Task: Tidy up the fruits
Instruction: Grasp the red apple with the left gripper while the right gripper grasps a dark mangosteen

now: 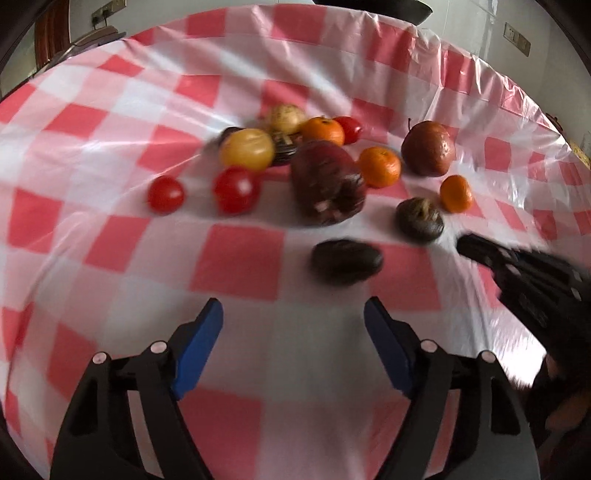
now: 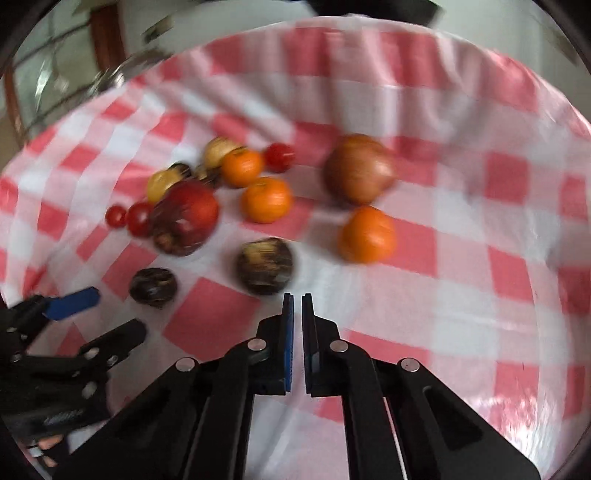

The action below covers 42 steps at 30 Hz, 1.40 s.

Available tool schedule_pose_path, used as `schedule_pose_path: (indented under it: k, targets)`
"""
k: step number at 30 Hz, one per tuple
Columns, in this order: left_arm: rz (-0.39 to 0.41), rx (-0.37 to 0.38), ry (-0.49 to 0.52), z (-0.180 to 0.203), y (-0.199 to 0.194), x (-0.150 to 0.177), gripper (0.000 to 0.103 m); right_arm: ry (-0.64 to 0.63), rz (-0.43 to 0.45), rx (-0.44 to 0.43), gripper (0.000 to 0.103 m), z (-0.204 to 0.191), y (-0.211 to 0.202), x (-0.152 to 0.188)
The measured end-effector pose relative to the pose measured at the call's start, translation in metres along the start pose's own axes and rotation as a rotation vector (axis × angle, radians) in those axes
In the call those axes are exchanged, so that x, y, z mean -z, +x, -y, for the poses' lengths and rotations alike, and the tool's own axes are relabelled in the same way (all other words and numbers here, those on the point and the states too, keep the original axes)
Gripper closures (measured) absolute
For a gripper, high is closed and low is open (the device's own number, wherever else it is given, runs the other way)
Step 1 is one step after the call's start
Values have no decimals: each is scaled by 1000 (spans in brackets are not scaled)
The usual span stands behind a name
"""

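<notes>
Fruits lie loose on a red-and-white checked tablecloth (image 1: 243, 258). In the left wrist view: two red tomatoes (image 1: 165, 194), a yellow fruit (image 1: 246, 148), a dark red fruit (image 1: 327, 182), several oranges (image 1: 378, 166), a brown-red apple (image 1: 428, 148) and dark round fruits (image 1: 346, 261). My left gripper (image 1: 293, 321) is open and empty, just short of the nearest dark fruit. My right gripper (image 2: 297, 301) is shut and empty, close to a dark fruit (image 2: 265, 270); an orange (image 2: 366, 234) lies ahead to its right. It also shows in the left wrist view (image 1: 517, 273).
The table's far edge (image 1: 480, 62) drops off in front of a white wall with sockets. The left gripper shows at the lower left of the right wrist view (image 2: 85, 317). A dark object sits at the top beyond the table (image 1: 402, 9).
</notes>
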<state>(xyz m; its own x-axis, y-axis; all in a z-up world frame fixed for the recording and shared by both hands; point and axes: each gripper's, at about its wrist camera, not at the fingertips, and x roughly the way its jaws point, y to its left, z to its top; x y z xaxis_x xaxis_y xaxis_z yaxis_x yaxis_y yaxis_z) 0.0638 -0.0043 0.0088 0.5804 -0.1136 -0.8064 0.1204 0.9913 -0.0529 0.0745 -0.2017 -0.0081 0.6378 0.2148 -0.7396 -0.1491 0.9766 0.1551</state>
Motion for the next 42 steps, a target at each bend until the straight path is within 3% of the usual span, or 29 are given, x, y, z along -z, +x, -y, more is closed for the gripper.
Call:
schedule_pose_path:
  k: [3,6,7,8,12,16,19,25,28,30,32,39,42]
  targets:
    - [0,38,-29,8,5,-13,27,46,-7,-48,98,16,-7,6]
    - [4,91,-71,7,3,-28,23,22,-48,-106,74,16,-5,11]
    - [6,96,-97,6,3,-37,21,16,-49,-113,55,14,-4,10]
    - [5,85,-110,5,5,-46,21,-5,-32,-113,46,10,-6,9]
    - [-41,18,-103,14,29,-77,22,-60,-16,-90,45,-1,-6,11]
    - [-101,23,-92,19,53,-87,48,-46,-20,-103,45,2,-5,11]
    - [-78,23,-106,14,53,-80,49,-37,-25,-121,45,3,-1,7]
    - [58,26,-212,-27,-10,-42,50,-75,-51,-103,46,-16,26,-16]
    - [110,-17,-241,-53,-47,-7,49,-108,-68,-79,45,-27,39,-27]
    - [116,-19,-274,-73,-68,13,49,-141,-68,-46,47,-36,46,-32]
    - [119,-44,-300,-91,-84,37,49,-155,-66,-8,58,-40,47,-32]
    - [110,-77,-331,-113,-119,98,49,-90,-63,14,60,-30,23,-16]
    - [101,-68,-333,-110,-127,119,49,-35,-52,-22,60,-25,1,0]
